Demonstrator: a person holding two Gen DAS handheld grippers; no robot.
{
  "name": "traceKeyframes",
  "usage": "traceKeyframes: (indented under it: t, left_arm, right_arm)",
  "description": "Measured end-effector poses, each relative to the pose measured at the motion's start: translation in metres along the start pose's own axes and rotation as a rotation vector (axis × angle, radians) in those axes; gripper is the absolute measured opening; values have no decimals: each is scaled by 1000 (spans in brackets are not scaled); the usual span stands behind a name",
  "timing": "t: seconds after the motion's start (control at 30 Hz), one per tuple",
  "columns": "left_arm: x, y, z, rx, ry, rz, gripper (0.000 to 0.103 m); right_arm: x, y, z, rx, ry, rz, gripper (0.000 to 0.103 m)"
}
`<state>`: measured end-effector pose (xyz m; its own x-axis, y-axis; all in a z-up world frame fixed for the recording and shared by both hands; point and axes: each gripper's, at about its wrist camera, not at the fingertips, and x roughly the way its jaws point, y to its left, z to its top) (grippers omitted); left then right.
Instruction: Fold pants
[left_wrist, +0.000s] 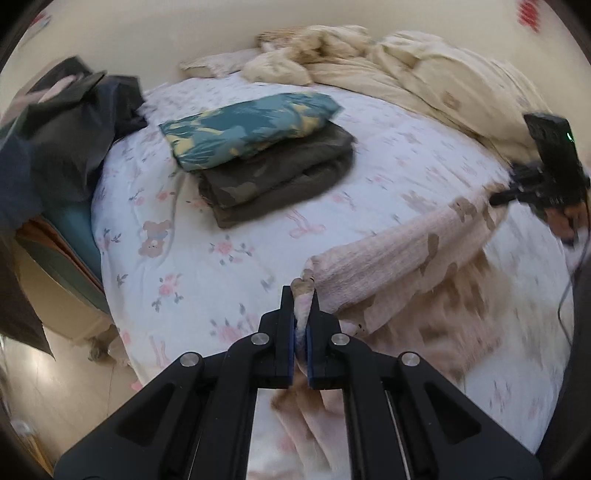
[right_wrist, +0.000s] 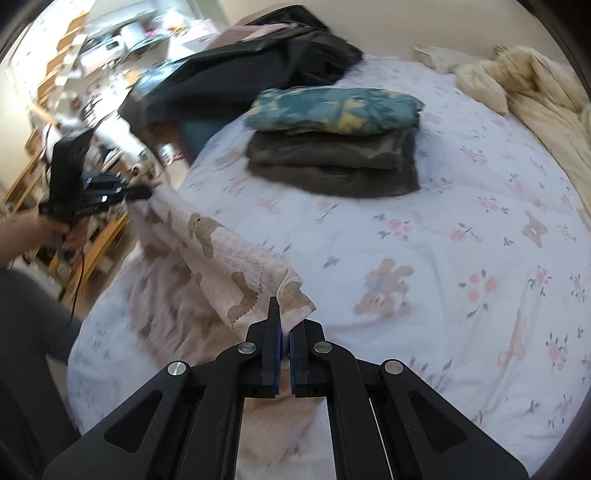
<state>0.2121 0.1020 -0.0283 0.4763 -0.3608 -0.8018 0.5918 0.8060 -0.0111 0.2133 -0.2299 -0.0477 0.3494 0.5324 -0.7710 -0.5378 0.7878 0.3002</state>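
Pink pants (left_wrist: 399, 254) with brown bear prints hang stretched between both grippers above the floral bed sheet (left_wrist: 192, 258). My left gripper (left_wrist: 301, 292) is shut on one corner of the fabric, which pokes up between the pads. At the right edge of the left wrist view, the right gripper (left_wrist: 498, 200) pinches the far corner. In the right wrist view my right gripper (right_wrist: 285, 316) is shut on a corner of the pants (right_wrist: 218, 251). The left gripper (right_wrist: 144, 192), in a hand, grips the other end. The lower part of the garment droops onto the bed.
A stack of folded clothes sits mid-bed: a teal patterned piece (left_wrist: 251, 125) on dark olive ones (left_wrist: 280, 177). Dark garments (left_wrist: 85, 125) are piled at the bed's left side, and a cream duvet (left_wrist: 424, 74) is bunched at the head. Cluttered shelves (right_wrist: 55, 74) stand beyond the bed.
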Motion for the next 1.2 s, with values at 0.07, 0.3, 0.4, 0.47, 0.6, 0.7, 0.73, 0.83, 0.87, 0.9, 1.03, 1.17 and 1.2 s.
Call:
traceKeyframes:
  t: [0.07,0.3,0.4,0.47,0.6,0.7,0.73,0.83,0.87,0.9,1.03,1.17,1.2]
  left_arm:
    - [-7,-17,-11,82,16,11,3]
    - [-14,-60,-52,245,70,-11,5]
    - [-9,-72,-70,292,119,-14,6]
    - [-4,-76,-81,297,177,-22,7]
    - [6,-70,-94,263,357,-3,36]
    - [-18,-54,-90,181,319,-50,36]
    - [-27,-47,-84,121,289,-59,36]
    - [-45,-31,-58,-123,174,-86,36]
    - [-42,-33,-48,-186,161,-64,36]
    - [-35,-38,-40,-243,163,-50,36]
    - [12,-73,-41,-368,259,7,36]
    - [53,-94,-68,-323,367,97,36]
    - [56,-90,-74,-334,386,105,37]
  right_arm:
    - [-4,11,-11,-36,17,-6,1]
    - [-8,41,-61,-140,68,-41,1]
    - [-3,54,-78,-198,119,-45,2]
    - [2,61,-88,-228,166,-60,8]
    - [9,63,-104,-217,311,-69,26]
    - [-7,50,-104,-140,331,-69,38]
    - [-17,47,-100,-112,303,-61,38]
    - [-37,38,-82,14,184,-104,38]
    - [-37,37,-74,82,146,-96,35]
    - [-34,39,-70,112,126,-109,35]
    - [-4,54,-55,200,100,-135,33]
    - [42,63,-63,238,178,-176,30]
    - [52,62,-69,221,227,-227,30]
